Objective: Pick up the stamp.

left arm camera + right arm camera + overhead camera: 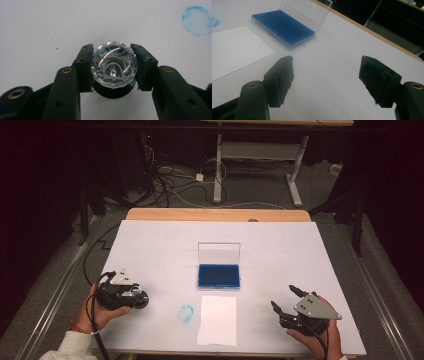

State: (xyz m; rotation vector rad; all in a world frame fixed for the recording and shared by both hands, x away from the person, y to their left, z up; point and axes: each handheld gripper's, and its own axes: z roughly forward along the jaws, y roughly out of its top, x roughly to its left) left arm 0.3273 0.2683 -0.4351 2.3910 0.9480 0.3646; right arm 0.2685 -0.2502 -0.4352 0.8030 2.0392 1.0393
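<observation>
Where the white table [150,245] carries an open ink pad [218,275] at centre, all else is placed off that pad. Pad: blue, in clear case, lid [219,253] standing upright at its far edge. Paper [217,320] lies just near-side of pad, not touching. Blue ring stain [186,313] sits left of paper, near-left of pad. Left gripper [141,299], well left of pad & nearer the person, jaws clamped on a stamp [114,65] w/ faceted clear knob, black base below; held over bare table. Right gripper [285,300], well right of pad, near edge, jaws spread wide, nothing between; blue smears on one pad [375,72]. Hands [97,312] hold both.
</observation>
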